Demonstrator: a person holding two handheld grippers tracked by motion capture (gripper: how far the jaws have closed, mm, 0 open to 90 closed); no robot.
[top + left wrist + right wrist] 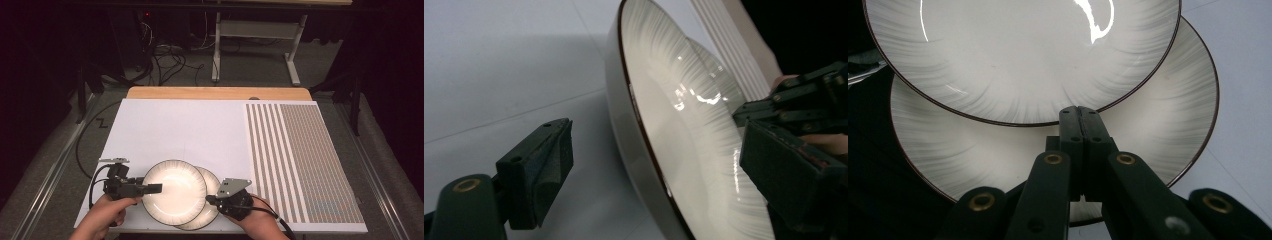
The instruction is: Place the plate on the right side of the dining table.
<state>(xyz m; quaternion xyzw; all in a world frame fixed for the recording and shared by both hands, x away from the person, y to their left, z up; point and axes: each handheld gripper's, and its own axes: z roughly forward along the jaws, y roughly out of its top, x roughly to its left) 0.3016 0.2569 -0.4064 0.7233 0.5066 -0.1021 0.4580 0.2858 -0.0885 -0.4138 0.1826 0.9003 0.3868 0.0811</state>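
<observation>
Two cream plates with thin dark rims lie overlapping at the table's near edge. The upper plate (175, 192) (684, 130) (1023, 55) rests partly on the lower plate (212, 200) (719, 80) (1158, 125), which sticks out to the right. My left gripper (152, 188) (656, 142) straddles the upper plate's left rim. One pad is outside with a gap and the other is over the plate's inside, so it stands open. My right gripper (210, 199) (1080, 115) is shut with nothing between its jaws. Its tips sit over the lower plate, at the upper plate's near rim.
A white sheet (175, 130) covers most of the table, with a striped mat (300, 160) on its right part. The wooden table edge (215, 93) runs along the back. Cables (165, 57) and a table frame (250, 35) stand on the floor beyond.
</observation>
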